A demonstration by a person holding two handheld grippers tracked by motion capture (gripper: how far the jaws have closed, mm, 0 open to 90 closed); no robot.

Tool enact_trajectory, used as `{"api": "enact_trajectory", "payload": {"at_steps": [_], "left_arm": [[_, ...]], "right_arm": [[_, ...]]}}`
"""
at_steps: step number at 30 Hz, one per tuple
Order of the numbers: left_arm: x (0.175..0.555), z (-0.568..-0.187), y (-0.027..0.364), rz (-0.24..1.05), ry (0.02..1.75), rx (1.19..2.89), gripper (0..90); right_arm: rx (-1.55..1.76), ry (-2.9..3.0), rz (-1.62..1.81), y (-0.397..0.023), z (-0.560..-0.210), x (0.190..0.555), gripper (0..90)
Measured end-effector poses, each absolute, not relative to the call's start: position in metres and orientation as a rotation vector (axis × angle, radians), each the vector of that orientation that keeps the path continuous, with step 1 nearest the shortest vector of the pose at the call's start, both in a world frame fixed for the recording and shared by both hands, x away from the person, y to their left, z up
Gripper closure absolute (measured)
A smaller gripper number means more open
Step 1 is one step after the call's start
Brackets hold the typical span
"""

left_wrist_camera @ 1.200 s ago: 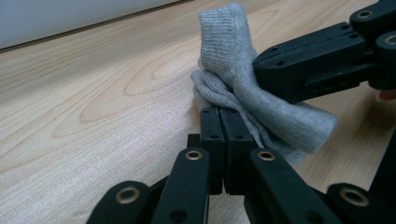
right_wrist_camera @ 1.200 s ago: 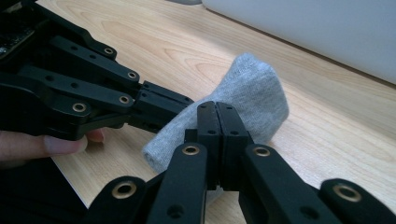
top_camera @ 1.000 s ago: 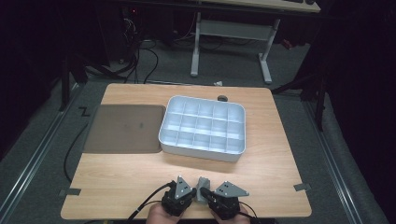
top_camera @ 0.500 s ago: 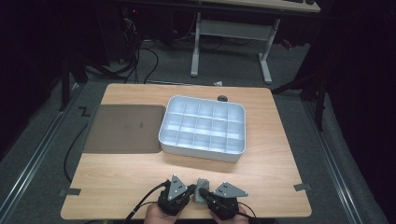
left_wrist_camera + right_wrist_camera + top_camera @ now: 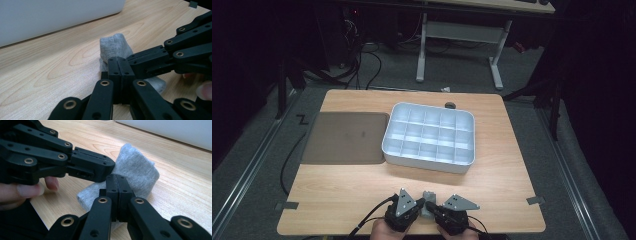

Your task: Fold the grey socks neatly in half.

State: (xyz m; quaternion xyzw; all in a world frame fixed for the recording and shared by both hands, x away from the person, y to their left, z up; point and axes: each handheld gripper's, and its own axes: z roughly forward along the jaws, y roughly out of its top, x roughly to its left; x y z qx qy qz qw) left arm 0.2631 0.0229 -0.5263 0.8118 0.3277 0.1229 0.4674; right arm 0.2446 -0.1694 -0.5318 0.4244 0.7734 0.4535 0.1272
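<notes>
Hiding part of the soft grey knit sock (image 5: pixel 115 46), our closed left gripper (image 5: pixel 121 75) and right gripper (image 5: pixel 117 192) meet over it. Whether either pinches cloth, we cannot tell. It lies bunched on the wooden table (image 5: pixel 362 190), near the white compartment tray (image 5: pixel 429 135).

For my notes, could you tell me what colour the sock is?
Plain light grey sock, clearest in the right gripper view.
</notes>
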Motion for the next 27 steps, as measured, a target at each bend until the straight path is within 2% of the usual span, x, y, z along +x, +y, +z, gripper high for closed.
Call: {"api": "enact_trajectory", "payload": {"at_steps": [9, 17, 19, 27], "left_arm": [[0.261, -0.527, 0.020, 0.318, 0.794, 1.998, 90.0], [0.261, -0.526, 0.020, 0.323, 0.793, 2.001, 90.0], [0.261, -0.526, 0.020, 0.324, 0.792, 2.002, 90.0], [0.260, -0.526, 0.018, 0.323, 0.788, 1.999, 90.0]], "right_arm": [[1.250, 2.238, 1.321, -0.176, -0.528, 0.246, 84.8], [1.268, 2.206, 1.327, -0.185, -0.524, 0.244, 73.6], [1.282, 2.203, 1.323, -0.185, -0.525, 0.244, 74.4], [1.249, 2.210, 1.237, -0.181, -0.530, 0.245, 87.3]]}}
